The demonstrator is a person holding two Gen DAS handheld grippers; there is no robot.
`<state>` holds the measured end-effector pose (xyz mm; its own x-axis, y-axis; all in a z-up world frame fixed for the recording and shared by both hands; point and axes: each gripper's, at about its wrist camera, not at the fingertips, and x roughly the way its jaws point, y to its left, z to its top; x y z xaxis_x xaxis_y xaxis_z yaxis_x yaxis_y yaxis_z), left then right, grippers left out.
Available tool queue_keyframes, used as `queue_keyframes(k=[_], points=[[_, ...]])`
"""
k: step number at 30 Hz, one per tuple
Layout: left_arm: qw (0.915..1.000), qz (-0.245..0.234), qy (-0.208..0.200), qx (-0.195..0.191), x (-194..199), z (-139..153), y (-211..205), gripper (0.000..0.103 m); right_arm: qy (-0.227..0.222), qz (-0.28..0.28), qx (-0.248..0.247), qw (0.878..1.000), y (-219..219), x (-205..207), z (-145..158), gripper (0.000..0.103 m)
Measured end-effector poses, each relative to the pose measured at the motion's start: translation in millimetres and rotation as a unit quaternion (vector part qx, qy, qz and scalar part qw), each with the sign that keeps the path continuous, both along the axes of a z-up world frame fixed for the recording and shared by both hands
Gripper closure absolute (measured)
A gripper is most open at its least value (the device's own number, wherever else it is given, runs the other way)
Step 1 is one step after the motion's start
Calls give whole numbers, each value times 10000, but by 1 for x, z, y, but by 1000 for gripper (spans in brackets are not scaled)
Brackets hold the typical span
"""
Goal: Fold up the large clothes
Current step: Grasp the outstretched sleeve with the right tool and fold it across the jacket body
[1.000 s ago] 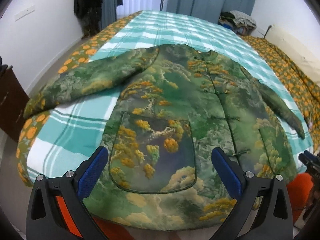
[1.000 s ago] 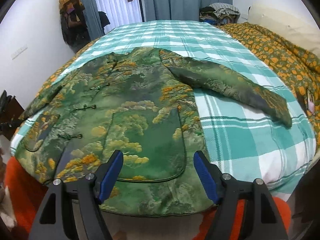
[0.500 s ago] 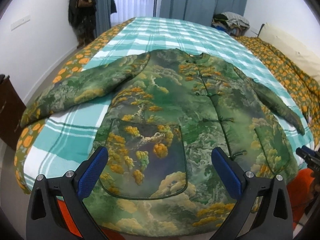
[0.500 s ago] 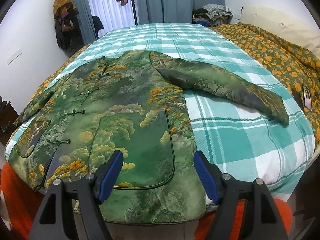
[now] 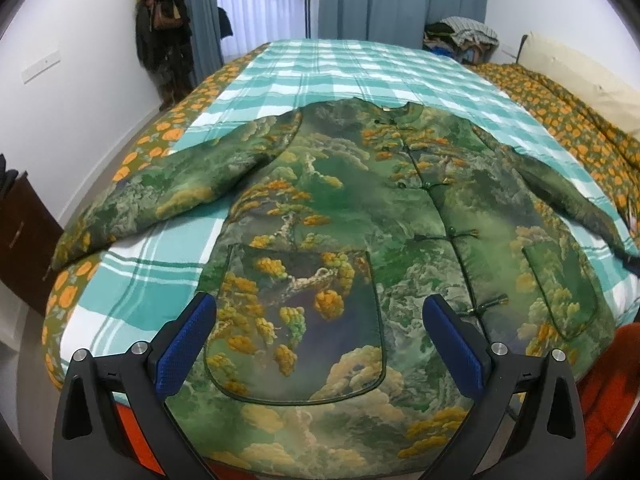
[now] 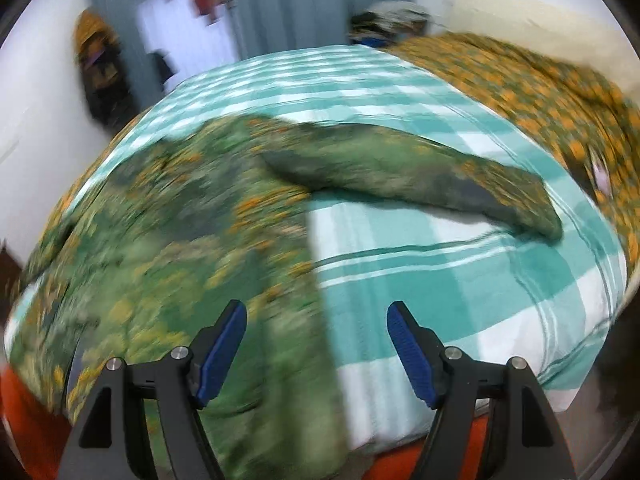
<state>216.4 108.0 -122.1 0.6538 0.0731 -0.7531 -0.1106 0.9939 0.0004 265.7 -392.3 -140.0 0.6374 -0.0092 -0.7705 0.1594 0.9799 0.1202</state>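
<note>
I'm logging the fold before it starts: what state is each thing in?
Green landscape-print padded jacket: spread flat, front up, fastened, unfolded.
Its sleeves: both stretched outward.
Teal-and-white checked bedspread: lying under the jacket.
Left gripper: open, holding nothing.
Right gripper: open, holding nothing; view blurred.

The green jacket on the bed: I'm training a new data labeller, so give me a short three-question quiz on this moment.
1. True or false: the green jacket lies spread flat on the checked bedspread with both sleeves out to the sides.
2. Multiple choice: the left gripper is (A) shut on the hem, (B) open and holding nothing, (C) out of view.
3. Fill in: the right wrist view is blurred, yet the right gripper clearly shows its jaws ____.

Key: 1 true; 2 B; 3 open.
</note>
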Motion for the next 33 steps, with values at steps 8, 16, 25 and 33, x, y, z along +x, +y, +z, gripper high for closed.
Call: queue_keyframes(k=[8, 16, 25, 33], points=[[9999, 57, 141, -8, 3, -9, -1, 0, -212, -2042, 1311, 9699, -145, 41, -29, 29], [9996, -11, 269, 128, 6, -15, -13, 0, -435, -3401, 2233, 9124, -220, 69, -79, 33], [9993, -34, 339, 167, 5, -20, -18, 0, -994, -2509, 877, 9589, -157, 85, -11, 93], [9997, -76, 218, 79, 2, -13, -21, 0, -2024, 180, -466, 9780, 13, 82, 94, 93]])
